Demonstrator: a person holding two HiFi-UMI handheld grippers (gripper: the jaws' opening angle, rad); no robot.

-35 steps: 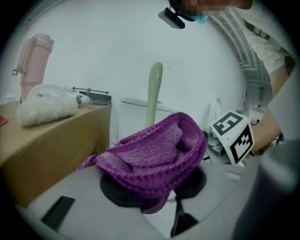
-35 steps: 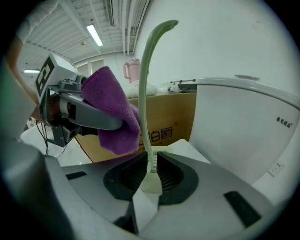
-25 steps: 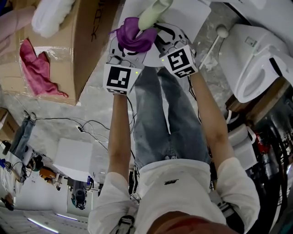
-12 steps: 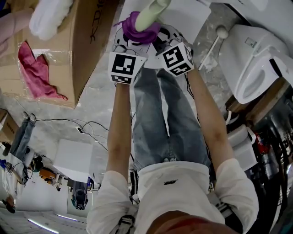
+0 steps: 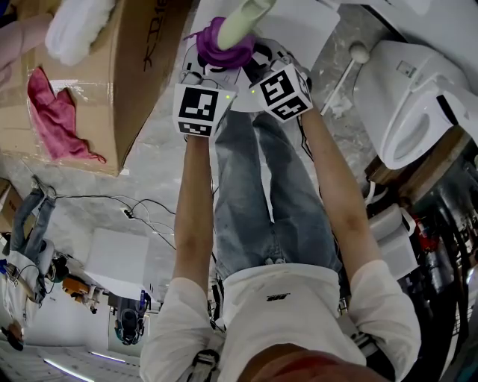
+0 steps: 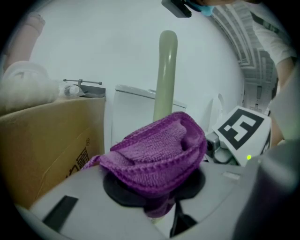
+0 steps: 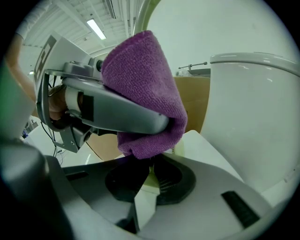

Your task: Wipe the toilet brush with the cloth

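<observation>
The toilet brush's pale green handle (image 5: 245,21) stands up between both grippers and rises behind the cloth in the left gripper view (image 6: 166,75). A purple cloth (image 5: 222,51) is bunched round the handle's lower part. My left gripper (image 5: 215,60) has its jaws closing, with the cloth (image 6: 159,150) pressed between them round the handle. My right gripper (image 5: 254,63) is shut on the handle (image 7: 154,180) just below the cloth (image 7: 145,89). The brush head is hidden.
A white toilet (image 5: 418,93) stands at the right, with a white stick (image 5: 345,73) lying beside it. An open cardboard box (image 5: 142,67) at the left holds a pink cloth (image 5: 52,119) and a white fluffy bundle (image 5: 75,26). Cables (image 5: 142,209) run over the floor.
The left gripper has moved right and up to the handle with the cloth. The cloth, which hung loose beside the handle, now sits bunched round it.
</observation>
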